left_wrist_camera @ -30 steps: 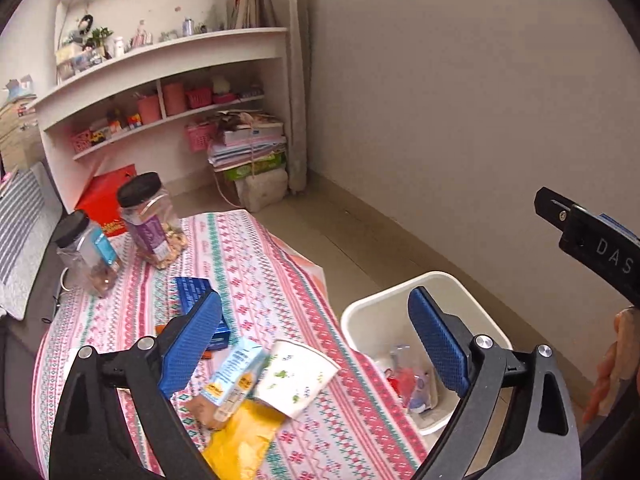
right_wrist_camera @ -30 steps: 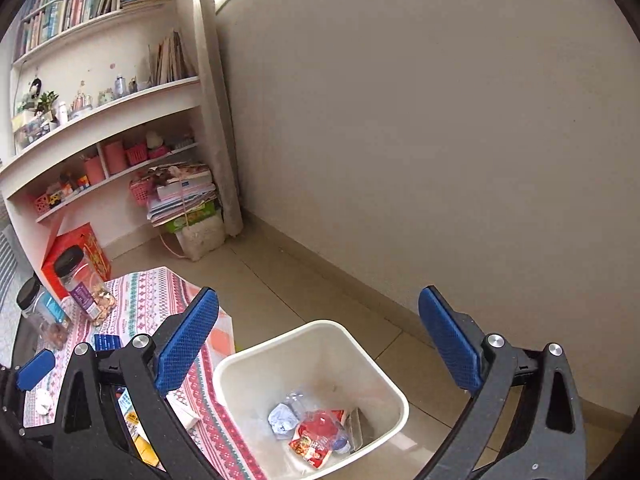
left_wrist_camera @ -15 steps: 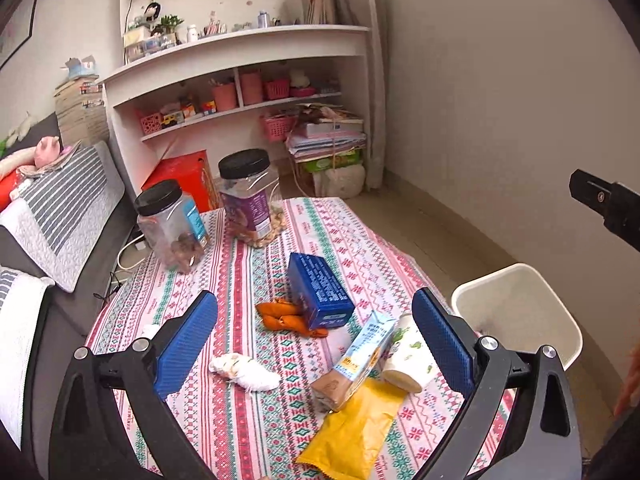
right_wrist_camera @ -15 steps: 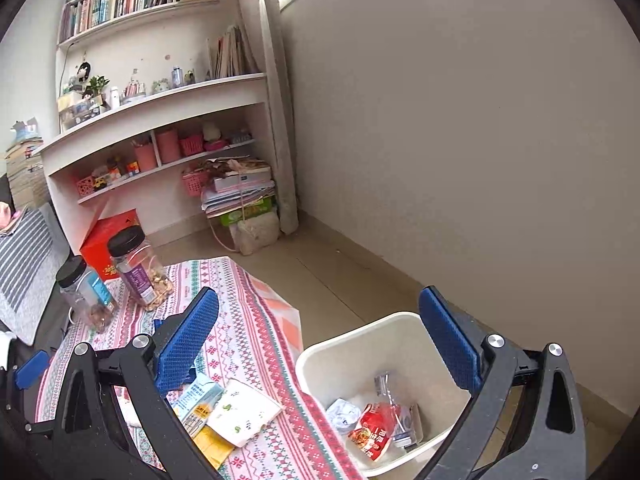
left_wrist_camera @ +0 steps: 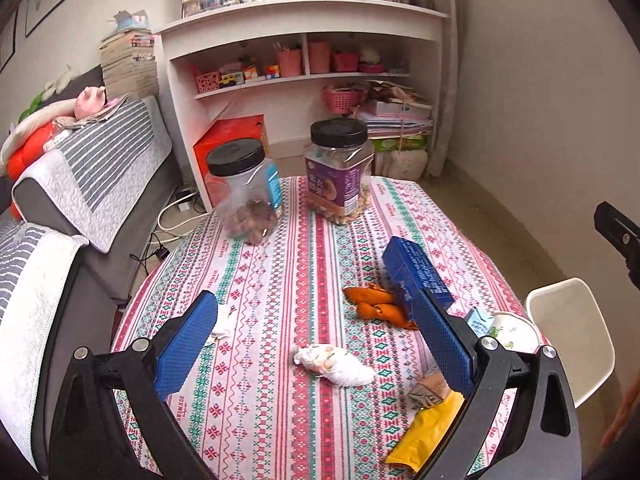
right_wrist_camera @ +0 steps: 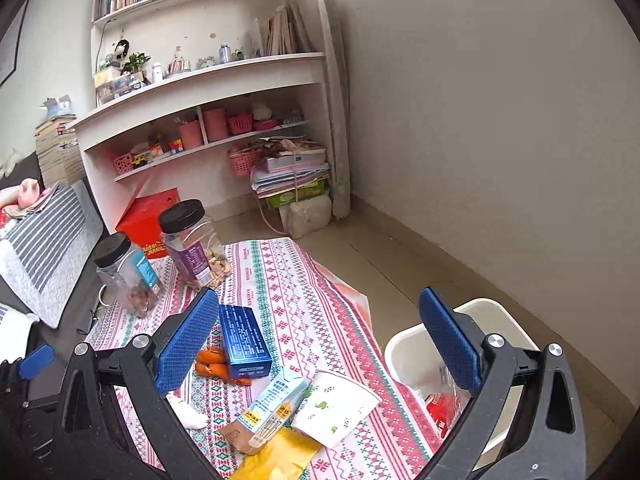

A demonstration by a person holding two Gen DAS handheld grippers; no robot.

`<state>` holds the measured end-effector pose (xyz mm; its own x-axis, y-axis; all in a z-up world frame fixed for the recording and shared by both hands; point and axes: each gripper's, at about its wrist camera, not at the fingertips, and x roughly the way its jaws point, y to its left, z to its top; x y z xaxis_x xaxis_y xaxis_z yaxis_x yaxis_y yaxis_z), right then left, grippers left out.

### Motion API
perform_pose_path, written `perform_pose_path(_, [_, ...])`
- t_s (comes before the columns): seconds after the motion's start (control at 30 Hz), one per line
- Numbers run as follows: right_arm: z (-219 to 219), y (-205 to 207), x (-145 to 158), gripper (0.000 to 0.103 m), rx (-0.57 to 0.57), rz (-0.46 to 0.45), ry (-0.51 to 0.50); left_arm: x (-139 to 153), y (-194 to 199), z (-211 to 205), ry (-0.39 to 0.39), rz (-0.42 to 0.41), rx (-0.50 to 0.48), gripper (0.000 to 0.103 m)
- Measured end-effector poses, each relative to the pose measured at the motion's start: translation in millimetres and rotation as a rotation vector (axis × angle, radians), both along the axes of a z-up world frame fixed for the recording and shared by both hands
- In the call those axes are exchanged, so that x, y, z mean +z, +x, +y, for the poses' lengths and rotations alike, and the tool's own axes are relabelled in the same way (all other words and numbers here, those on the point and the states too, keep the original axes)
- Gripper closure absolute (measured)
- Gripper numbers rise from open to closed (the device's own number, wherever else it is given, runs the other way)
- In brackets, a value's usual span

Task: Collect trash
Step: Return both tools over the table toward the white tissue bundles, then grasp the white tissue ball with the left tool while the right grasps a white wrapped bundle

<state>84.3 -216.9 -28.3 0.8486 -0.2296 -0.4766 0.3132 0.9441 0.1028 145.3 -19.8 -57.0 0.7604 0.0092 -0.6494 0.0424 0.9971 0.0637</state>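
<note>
Trash lies on the patterned tablecloth (left_wrist_camera: pixel 280 280): a crumpled white tissue (left_wrist_camera: pixel 334 364), orange peels (left_wrist_camera: pixel 376 306), a blue box (left_wrist_camera: pixel 416 276), a paper cup (right_wrist_camera: pixel 334 404), a small drink carton (right_wrist_camera: pixel 268 408) and a yellow wrapper (left_wrist_camera: pixel 428 428). A white bin (right_wrist_camera: pixel 500 320) stands off the table's right edge with wrappers inside. My left gripper (left_wrist_camera: pixel 316 344) is open and empty just above the tissue. My right gripper (right_wrist_camera: pixel 316 340) is open and empty above the table's right side, next to the bin.
Two black-lidded snack jars (left_wrist_camera: pixel 244 188) (left_wrist_camera: pixel 338 168) stand at the table's far end. A grey striped sofa (left_wrist_camera: pixel 80 168) is on the left. White shelves (left_wrist_camera: pixel 304 60) and a red box (left_wrist_camera: pixel 232 140) stand behind. A small white scrap (left_wrist_camera: pixel 224 320) lies by my left finger.
Both grippers have swung left from over the bin to over the table. The left one now faces the tissue and peels. Both stay open and empty.
</note>
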Motion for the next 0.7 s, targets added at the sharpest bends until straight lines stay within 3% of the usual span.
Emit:
perform_pose_path(0.23, [17,19,-9,0.007,0.053,0.048,0.000,-24,36,58,-0.038,0.144,0.094,0.008])
perform_pose_path(0.4, [20,30,-11,0.007,0.079,0.072,0.012,-47,69,128,-0.243,0.307,0.197,0.008])
perform_pose_path(0.47, [22,36,-13,0.007,0.097,0.089,0.014,-61,78,149,-0.288,0.350,0.245,0.008])
perform_pose_path(0.7, [35,55,-29,0.007,0.138,0.157,-0.001,-108,97,170,-0.286,0.458,0.315,0.008])
